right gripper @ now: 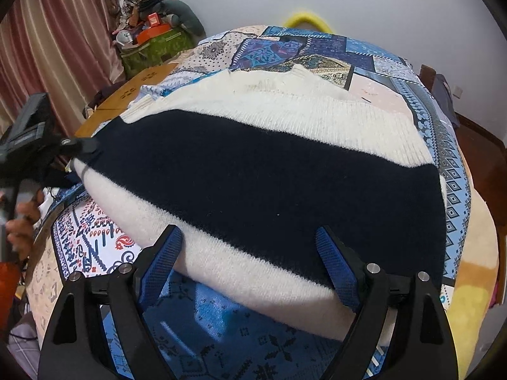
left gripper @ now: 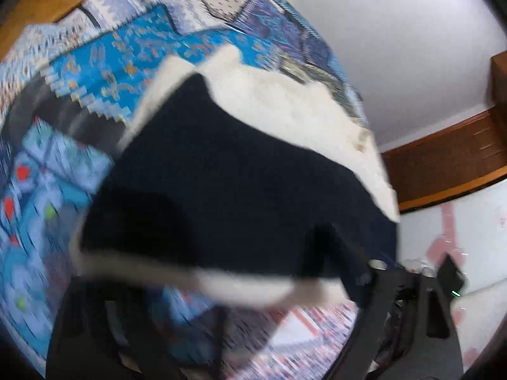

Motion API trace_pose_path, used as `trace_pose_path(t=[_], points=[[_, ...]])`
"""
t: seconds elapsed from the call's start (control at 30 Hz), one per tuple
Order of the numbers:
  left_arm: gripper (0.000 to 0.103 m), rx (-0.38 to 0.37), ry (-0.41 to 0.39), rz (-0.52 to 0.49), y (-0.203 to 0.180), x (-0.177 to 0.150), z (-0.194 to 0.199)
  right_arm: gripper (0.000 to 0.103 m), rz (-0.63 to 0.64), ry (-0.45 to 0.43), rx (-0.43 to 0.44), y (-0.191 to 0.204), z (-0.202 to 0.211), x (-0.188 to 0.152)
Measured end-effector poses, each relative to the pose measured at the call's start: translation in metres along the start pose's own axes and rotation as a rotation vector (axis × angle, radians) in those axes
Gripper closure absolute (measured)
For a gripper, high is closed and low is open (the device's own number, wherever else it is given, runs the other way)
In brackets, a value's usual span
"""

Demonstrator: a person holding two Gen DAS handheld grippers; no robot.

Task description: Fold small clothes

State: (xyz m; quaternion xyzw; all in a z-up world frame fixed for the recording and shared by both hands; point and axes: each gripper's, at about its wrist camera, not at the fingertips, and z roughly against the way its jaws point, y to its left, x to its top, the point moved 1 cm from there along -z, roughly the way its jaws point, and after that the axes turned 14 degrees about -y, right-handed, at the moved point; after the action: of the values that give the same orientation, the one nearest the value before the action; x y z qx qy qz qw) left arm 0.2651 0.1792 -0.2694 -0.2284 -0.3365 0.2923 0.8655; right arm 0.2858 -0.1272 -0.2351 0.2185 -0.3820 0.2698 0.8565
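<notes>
A knitted sweater (right gripper: 269, 171), cream with a wide navy band, lies flat across a blue patchwork bedspread (right gripper: 317, 50). My right gripper (right gripper: 253, 253) is open, its blue pads (right gripper: 336, 262) standing either side of the near cream hem without pressing it. At the far left of the right wrist view, my left gripper (right gripper: 79, 145) sits at the left end of the navy band. The left wrist view is blurred. There the sweater (left gripper: 237, 190) fills the middle, and my left gripper (left gripper: 237, 281) has its fingers wide apart with the cream edge between them.
A person's hand (right gripper: 22, 221) holds the left gripper's handle. A heap of bags and boxes (right gripper: 152, 41) stands at the back left beside pink curtains (right gripper: 63, 31). A wooden bed edge (right gripper: 126, 101) runs along the left. A yellow item (right gripper: 304, 19) lies beyond the bed.
</notes>
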Motion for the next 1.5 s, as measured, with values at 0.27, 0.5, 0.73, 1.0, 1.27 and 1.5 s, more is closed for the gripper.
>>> trace_pose_path(t=[0.27, 0.5, 0.73, 1.0, 1.27, 1.5], points=[[0.075, 0.038, -0.081, 0.060, 0.011, 0.020, -0.004, 0.019, -0.014, 0.019, 0.019, 0.000, 0.001, 0.005], [0.080, 0.199, -0.241, -0.126, 0.001, 0.034, 0.048, 0.019, -0.046, -0.039, 0.001, -0.007, 0.024, 0.017], [0.080, 0.336, -0.400, -0.321, -0.023, 0.047, 0.115, 0.020, -0.040, -0.063, -0.052, -0.017, 0.035, 0.013], [0.080, 0.244, -0.455, -0.448, -0.102, 0.044, 0.132, 0.034, -0.151, 0.012, -0.018, -0.033, 0.007, -0.011], [0.080, 0.108, -0.432, -0.563, -0.204, 0.033, 0.095, 0.035, -0.157, 0.004, 0.003, -0.031, 0.009, -0.011], [0.080, 0.057, -0.350, -0.624, -0.241, -0.010, 0.050, 0.035, -0.178, -0.026, 0.011, -0.033, 0.015, -0.011]])
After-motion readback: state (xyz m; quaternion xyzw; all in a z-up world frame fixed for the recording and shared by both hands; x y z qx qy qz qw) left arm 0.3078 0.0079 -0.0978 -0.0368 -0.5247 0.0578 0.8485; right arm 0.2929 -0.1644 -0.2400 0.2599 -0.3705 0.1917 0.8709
